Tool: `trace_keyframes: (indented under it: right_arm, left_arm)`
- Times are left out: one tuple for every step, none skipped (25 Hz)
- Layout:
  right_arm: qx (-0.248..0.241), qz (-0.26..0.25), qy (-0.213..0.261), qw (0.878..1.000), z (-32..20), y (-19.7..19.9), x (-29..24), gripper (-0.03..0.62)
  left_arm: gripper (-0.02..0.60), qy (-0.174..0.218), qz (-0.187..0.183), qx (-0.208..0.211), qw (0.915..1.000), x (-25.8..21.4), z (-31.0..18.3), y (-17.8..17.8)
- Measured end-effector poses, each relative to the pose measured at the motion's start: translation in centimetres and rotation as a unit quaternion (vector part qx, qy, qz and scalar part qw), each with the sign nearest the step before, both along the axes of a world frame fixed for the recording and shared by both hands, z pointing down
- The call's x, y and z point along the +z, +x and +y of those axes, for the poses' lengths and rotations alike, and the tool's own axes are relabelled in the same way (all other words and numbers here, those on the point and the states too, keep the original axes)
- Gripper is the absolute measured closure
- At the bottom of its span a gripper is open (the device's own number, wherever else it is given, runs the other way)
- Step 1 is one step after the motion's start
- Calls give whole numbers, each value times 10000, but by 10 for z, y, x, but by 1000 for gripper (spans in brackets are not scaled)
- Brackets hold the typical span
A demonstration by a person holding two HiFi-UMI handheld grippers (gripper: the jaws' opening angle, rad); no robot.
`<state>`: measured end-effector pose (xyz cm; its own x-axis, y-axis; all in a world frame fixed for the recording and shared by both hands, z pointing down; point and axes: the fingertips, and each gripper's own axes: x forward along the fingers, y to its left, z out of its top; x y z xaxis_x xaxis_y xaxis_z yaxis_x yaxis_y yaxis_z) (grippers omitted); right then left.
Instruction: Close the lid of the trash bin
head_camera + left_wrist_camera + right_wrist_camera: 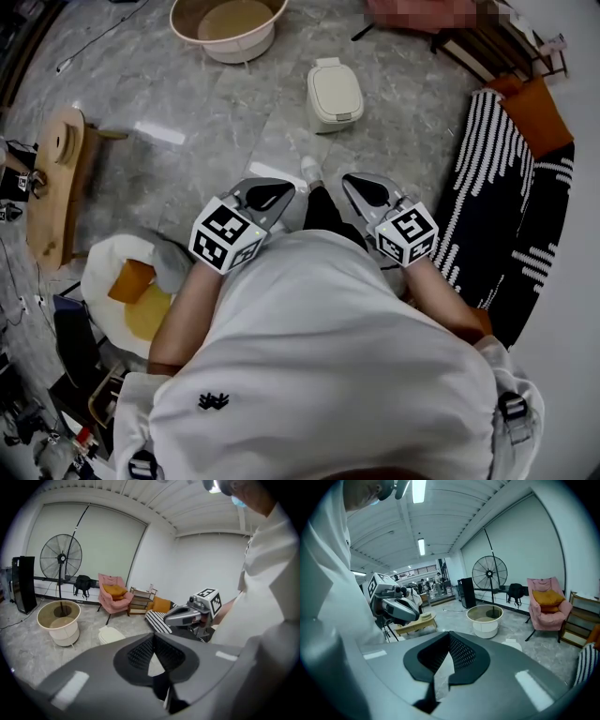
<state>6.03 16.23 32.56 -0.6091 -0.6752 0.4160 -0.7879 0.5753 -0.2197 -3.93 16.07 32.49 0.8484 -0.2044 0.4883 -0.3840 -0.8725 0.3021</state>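
– Looking down from the head view, what is largest?

– Grey stone floor (187,103) fills most of it. A black-and-white striped cushion (497,197) lies toward its right edge, and a round beige tub (228,26) stands at its far edge. The person's white shirt covers the near part.

– And the trash bin?

– The small cream trash bin (335,94) stands on the floor ahead of the person's feet, right of the tub and well apart from both grippers. Its lid (336,86) appears to lie flat on top, as the task wants, though whether it is fully seated is too small to tell.

– What about the grippers?

– Both are held at waist height. The left gripper (279,193) has its jaws clenched tip to tip with nothing between them, as the left gripper view confirms. The right gripper (360,187) is the same: clenched and empty.

– What would doing this well take?

– My judgement: should the lid need seating, a gentle, straight-down press with clenched jaws near its front edge, away from the hinge, so the light bin does not tip or slide.
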Motion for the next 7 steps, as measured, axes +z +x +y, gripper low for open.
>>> trace_keyframes:
  right_arm:
    - [1,0,-7,10000,-1,0,1,592]
    - [4,-1,-16,10000,-2,1,1,594]
    - [6,-2,-23,10000,-4,2,2,592]
    - [8,-1,-28,10000,-6,3,3,592]
    - [10,2,-31,10000,-8,4,3,592]
    - [13,6,-32,10000,-11,5,3,592]
    - [15,11,-34,10000,-13,6,4,592]
  left_arm:
    - [525,-7,-1,9,10000,1,-1,0]
    - [525,-13,-2,16,10000,2,-1,1]
    - [525,-20,-3,21,10000,2,-3,2]
    - [525,-26,-4,22,10000,3,-4,2]
    - [525,-32,-2,21,10000,4,-6,3]
    - [525,-38,0,19,10000,4,-8,4]
    - [525,-43,3,17,10000,5,-10,4]
